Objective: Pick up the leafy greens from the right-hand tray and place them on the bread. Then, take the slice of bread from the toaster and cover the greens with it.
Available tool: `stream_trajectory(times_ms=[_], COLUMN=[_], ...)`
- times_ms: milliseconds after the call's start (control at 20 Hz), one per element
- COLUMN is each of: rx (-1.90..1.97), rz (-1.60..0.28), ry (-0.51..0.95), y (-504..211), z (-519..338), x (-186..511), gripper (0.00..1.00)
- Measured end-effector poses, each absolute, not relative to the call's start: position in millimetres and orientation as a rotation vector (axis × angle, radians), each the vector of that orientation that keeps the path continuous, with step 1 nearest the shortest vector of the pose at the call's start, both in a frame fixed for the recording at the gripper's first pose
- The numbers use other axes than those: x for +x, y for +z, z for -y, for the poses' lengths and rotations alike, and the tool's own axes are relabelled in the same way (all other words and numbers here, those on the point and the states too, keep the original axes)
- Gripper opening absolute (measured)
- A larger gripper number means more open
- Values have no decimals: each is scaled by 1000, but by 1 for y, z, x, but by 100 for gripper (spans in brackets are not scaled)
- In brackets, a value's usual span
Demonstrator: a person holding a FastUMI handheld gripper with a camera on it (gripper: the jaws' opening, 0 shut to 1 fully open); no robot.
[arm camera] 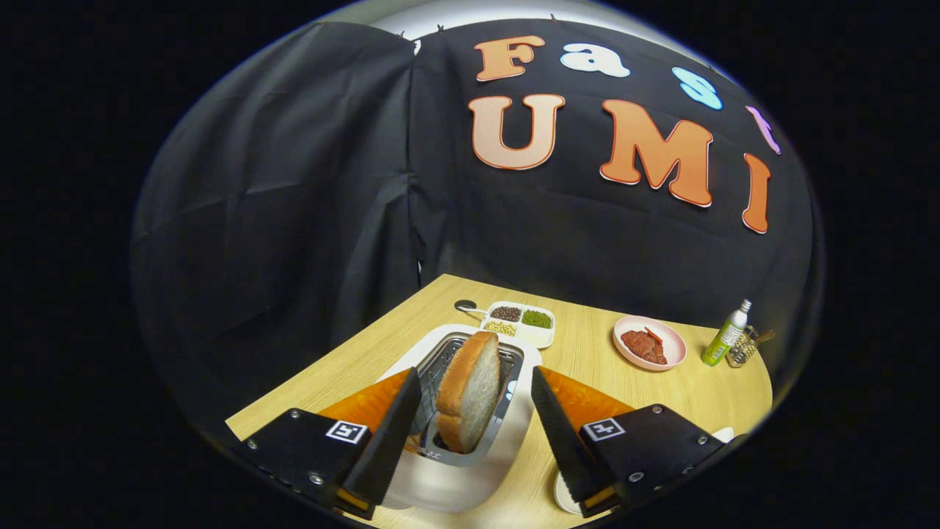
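Note:
A slice of bread (470, 389) stands upright in a slot of the white toaster (470, 477) with its metal top, leaning a little. My gripper (476, 389) is open, one finger on each side of the slice, neither finger touching it. The left finger (393, 426) hangs over the toaster's left edge and the right finger (558, 426) over its right edge. The leafy greens and the lower bread are hidden from me.
Beyond the toaster lie a spoon (465, 306) and a white divided tray (520, 323) of beans and grains. Further right stand a pink plate (651, 344) with reddish meat slices, a green bottle (725, 335) and a small glass holder (745, 348). A white rim (564, 498) peeks beneath the right finger.

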State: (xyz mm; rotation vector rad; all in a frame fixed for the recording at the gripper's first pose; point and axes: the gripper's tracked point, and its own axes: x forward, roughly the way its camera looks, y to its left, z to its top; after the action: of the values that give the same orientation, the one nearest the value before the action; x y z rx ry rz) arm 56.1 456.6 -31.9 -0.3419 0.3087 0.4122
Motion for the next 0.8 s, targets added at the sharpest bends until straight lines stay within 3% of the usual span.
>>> stream_trajectory(times_ms=[200,450,650,800], rx=[-332,-303,-293,-255], rz=[-330,-368,-346,-327], ry=[407,438,455,465], y=[-40,-47,-37,-22], z=[-456,-460,-461,-459], x=[60,56,50,47], gripper=[63,20,11,10])
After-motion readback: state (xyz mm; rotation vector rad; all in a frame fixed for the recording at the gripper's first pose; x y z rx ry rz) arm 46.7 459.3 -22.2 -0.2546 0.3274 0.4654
